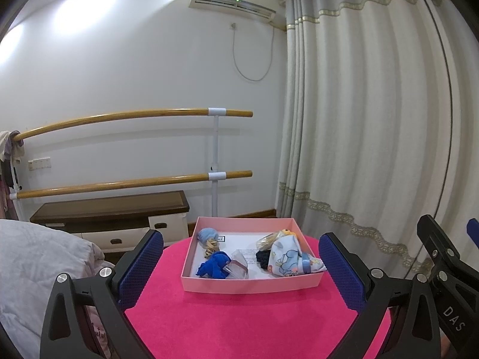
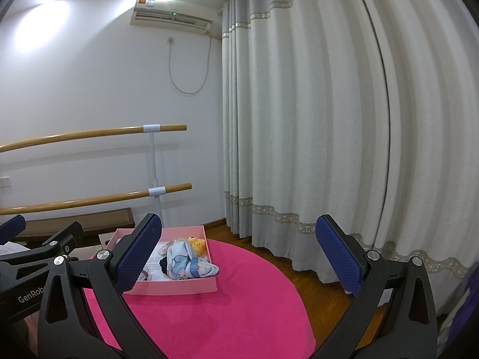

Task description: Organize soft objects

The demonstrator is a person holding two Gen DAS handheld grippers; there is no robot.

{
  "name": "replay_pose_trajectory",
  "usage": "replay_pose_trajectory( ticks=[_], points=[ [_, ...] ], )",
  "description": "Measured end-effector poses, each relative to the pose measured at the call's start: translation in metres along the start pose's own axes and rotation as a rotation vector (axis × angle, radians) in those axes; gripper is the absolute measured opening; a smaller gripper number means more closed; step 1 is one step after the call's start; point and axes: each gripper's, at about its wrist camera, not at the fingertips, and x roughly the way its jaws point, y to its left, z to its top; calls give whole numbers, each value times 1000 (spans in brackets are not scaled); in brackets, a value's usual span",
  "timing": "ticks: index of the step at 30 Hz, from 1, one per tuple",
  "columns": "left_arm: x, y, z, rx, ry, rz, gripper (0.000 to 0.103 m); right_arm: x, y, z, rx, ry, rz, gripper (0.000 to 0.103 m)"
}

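Observation:
A pink box (image 1: 245, 285) stands on a round pink table (image 1: 239, 323). It holds several soft things: a blue cloth (image 1: 214, 264), a light blue item (image 1: 206, 234), a clear pouch (image 1: 239, 266), a dark knit item (image 1: 263, 258) and a cartoon-print cloth (image 1: 292, 258). My left gripper (image 1: 241, 264) is open and empty, held above the table in front of the box. My right gripper (image 2: 239, 254) is open and empty, to the right of the box (image 2: 179, 287); the print cloth (image 2: 187, 263) and a yellow plush (image 2: 197, 243) show there.
A bed with grey bedding (image 1: 39, 269) lies to the left. A low wooden cabinet (image 1: 113, 212) and two wooden barre rails (image 1: 134, 116) stand at the white wall. Long curtains (image 1: 359, 119) hang to the right over a wooden floor (image 2: 317, 281).

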Motion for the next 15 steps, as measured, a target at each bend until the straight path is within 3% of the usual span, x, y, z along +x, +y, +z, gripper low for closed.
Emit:
replay_pose_trajectory(
  ticks=[15],
  points=[
    [1,0,-2,15,-11,8,103,-1,4,-5,-7,-11,-19,103]
  ],
)
